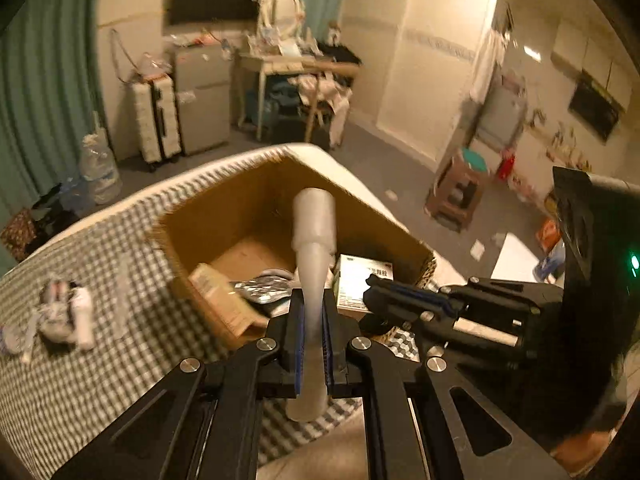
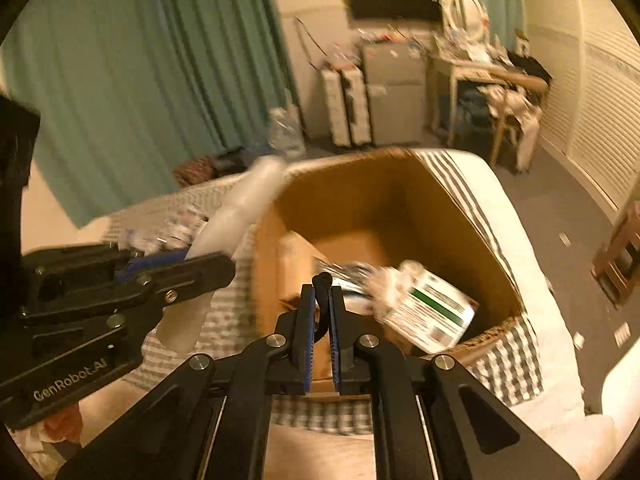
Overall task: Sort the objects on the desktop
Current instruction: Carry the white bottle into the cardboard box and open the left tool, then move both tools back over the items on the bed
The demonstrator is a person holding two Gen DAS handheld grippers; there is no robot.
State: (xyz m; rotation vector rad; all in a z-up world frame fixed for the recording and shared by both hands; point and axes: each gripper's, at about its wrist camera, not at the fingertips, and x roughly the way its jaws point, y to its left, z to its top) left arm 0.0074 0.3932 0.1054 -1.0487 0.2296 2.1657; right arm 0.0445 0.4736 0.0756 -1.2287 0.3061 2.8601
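My left gripper (image 1: 314, 300) is shut on a translucent white tube (image 1: 314, 216) that sticks up between the pads, over the near edge of an open cardboard box (image 1: 248, 184). In the right wrist view the same tube (image 2: 244, 204) and left gripper (image 2: 228, 266) sit left of the box (image 2: 360, 200). My right gripper (image 2: 322, 292) is shut on a thin black looped thing (image 2: 322, 280) above the box's near wall. Seen from the left wrist, the right gripper (image 1: 372, 282) points in from the right. Inside the box lie a white medicine box (image 2: 432, 312) and a foil blister pack (image 1: 264, 288).
The box stands on a checked cloth (image 1: 100, 360) over a bed. A small heap of loose items (image 1: 64, 316) lies on the cloth at the left. Beyond the bed are a suitcase (image 1: 156, 120), a cluttered desk (image 1: 280, 64) and a stool (image 1: 460, 192) on the floor.
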